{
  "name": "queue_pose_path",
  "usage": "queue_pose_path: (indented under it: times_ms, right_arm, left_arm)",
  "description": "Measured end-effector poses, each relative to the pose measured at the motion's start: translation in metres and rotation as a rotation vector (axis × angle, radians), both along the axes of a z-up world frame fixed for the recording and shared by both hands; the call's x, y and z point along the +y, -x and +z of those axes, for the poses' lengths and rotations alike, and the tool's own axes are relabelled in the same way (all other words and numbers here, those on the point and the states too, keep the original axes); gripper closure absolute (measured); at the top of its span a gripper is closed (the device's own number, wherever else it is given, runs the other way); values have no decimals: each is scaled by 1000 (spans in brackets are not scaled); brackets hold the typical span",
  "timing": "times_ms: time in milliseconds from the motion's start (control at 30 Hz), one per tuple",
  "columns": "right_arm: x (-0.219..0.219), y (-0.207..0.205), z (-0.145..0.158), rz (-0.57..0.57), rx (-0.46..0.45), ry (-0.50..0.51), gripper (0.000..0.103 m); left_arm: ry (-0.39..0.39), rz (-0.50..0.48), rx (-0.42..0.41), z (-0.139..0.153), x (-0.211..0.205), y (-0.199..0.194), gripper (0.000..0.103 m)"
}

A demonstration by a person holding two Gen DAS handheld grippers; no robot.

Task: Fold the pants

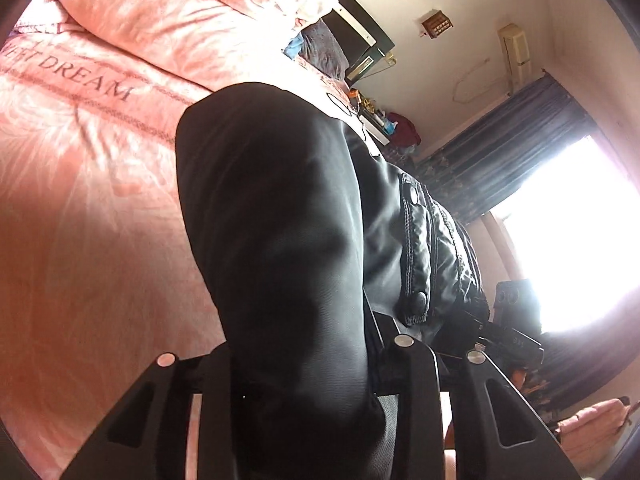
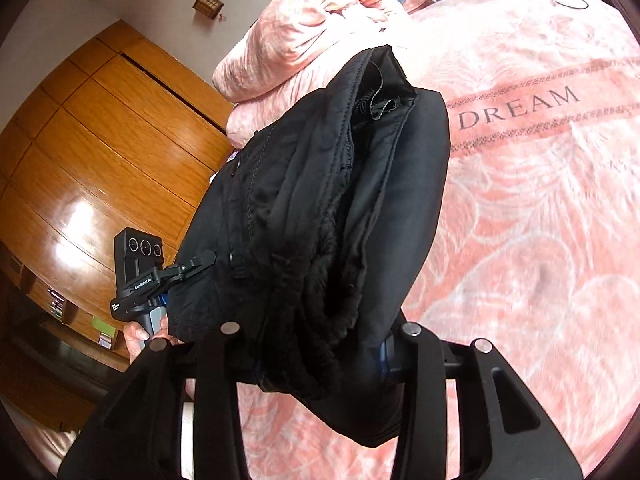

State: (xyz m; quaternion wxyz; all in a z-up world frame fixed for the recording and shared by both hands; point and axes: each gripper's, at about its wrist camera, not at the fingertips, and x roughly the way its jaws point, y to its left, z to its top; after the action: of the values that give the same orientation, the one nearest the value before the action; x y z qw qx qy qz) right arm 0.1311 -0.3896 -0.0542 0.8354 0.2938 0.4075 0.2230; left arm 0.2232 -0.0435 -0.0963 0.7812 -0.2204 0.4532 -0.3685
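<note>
The black pants [image 1: 288, 216] hang bunched in the air above the pink bed. My left gripper [image 1: 308, 364] is shut on a thick bundle of the cloth, which fills the space between its fingers. In the right wrist view the pants [image 2: 320, 208] show as a folded stack with seams and a fleecy lining, and my right gripper [image 2: 320, 344] is shut on its near end. The left gripper [image 2: 200, 262] shows there too, clamped on the far side of the pants. The right gripper's body [image 1: 508, 340] is visible past the cloth in the left wrist view.
A pink bedspread [image 2: 540, 220] lettered "DREAM" lies below, with a heaped pink duvet [image 2: 296, 40] at its head. A wooden wardrobe [image 2: 100, 140] stands beside the bed. A bright window with dark curtains [image 1: 520, 128] is on the other side.
</note>
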Motion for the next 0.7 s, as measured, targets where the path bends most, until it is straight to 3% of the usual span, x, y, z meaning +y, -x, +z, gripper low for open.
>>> queue_pose_path:
  times_ms: [100, 200, 267, 367, 400, 433, 533, 600, 700]
  right_arm:
    - [-8, -38, -18, 3, 60, -4, 65]
    - [-15, -67, -55, -3, 145, -8, 63]
    - [-16, -76, -77, -15, 190, 17, 55]
    - [-26, -76, -98, -23, 197, -46, 40]
    - [-28, -74, -104, -37, 198, -49, 33]
    - [-22, -70, -104, -48, 208, -31, 19]
    - [-23, -54, -97, -62, 205, 46, 17]
    - [-22, -45, -78, -92, 174, 142, 16]
    - [-17, -21, -47, -213, 133, 290, 14]
  left_arm:
    - [-43, 39, 30, -12, -8, -25, 70]
    - [-89, 68, 88, -29, -9, -56, 67]
    - [-99, 81, 93, -46, -4, -65, 58]
    - [-51, 89, 139, -66, 3, -67, 41]
    - [-66, 93, 148, -71, 5, -68, 29]
    - [-85, 96, 145, -73, 6, -66, 23]
    - [-155, 135, 129, -71, 11, -62, 12]
    - [-196, 195, 101, -58, 18, -53, 11]
    - [-302, 312, -17, -27, 26, -25, 9]
